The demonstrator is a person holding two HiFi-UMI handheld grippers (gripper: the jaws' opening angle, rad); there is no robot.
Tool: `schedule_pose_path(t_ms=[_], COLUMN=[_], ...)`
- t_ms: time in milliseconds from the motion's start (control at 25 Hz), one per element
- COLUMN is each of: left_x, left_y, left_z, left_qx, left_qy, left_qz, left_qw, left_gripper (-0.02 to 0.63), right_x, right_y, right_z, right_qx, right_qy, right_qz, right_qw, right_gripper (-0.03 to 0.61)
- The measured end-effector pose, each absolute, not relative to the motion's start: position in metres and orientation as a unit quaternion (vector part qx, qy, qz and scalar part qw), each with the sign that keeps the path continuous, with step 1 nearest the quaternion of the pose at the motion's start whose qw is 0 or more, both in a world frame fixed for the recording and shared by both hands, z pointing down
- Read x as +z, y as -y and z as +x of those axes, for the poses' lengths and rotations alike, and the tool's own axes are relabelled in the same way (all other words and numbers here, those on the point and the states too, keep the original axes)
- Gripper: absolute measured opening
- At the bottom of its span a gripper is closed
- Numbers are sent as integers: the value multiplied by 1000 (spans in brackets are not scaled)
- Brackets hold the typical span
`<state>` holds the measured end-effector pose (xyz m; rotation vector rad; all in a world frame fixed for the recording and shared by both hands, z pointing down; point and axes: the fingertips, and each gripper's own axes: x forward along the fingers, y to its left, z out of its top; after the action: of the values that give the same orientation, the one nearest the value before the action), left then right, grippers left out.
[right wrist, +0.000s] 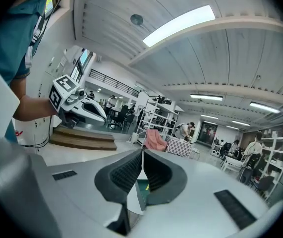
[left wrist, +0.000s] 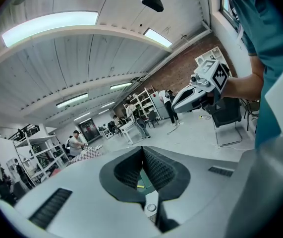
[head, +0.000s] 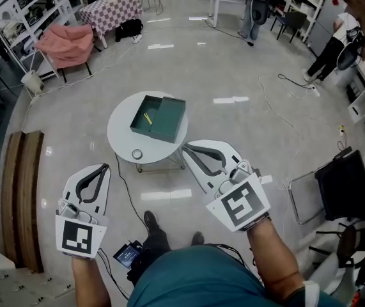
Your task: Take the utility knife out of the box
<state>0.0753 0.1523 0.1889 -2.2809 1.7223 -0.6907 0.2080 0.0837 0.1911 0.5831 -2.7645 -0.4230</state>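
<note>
Hovering on the near side of the round white surface (head: 121, 133), both units are off it and touching nothing. On the left hand-held gripper (head: 104, 167) the jaws are clenched tip to tip with nothing between the pads. Its own view shows them meeting, with a sliver of green and yellow visible below through the loop. The right hand-held gripper (head: 185, 147) is the same: clenched and empty. From the head view its tip lines up with the near-right rim of the surface, closer to it than the left tip, and I can't tell the height gap. Each unit's marker cube (head: 241, 203) faces up toward the head camera. The green open-top box (head: 168, 115) sits on the surface, toward its far-right part and turned at an angle to the rim. The utility knife (head: 147, 118) shows as a yellow sliver. It lies on the box floor, inside the half nearer the middle of the surface, and neither unit is on it. A small round object (head: 137, 153) sits near the surface's near edge, and I can't tell what it is. A black cable (head: 126, 190) runs on the floor (head: 233, 75) from under the surface toward the person. Well beyond the surface to the far left are a pink cloth (head: 67, 43) over a chair and a checkered table (head: 112, 10). Wooden boards (head: 25, 197) lie left of the surface and a folding chair (head: 323, 190) stands right of it. People (head: 335, 43) are working far behind it.
</note>
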Motion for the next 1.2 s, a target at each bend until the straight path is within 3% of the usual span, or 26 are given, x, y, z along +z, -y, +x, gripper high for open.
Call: schedule_pose_path(t_ms=[600, 1200], left_x=[169, 151], left_y=[10, 58], left_z=[-100, -259], left_qx=[-199, -182], left_qy=[-496, -478], left_qz=[-836, -849], left_qw=[121, 130], left_gripper=[18, 18], right_x=[172, 158], right_y=[28, 68], right_z=[55, -88], right_qx=[-129, -130], right_qy=[924, 908], right_qz=[311, 344], right_qw=[181, 202], right_gripper=[38, 38])
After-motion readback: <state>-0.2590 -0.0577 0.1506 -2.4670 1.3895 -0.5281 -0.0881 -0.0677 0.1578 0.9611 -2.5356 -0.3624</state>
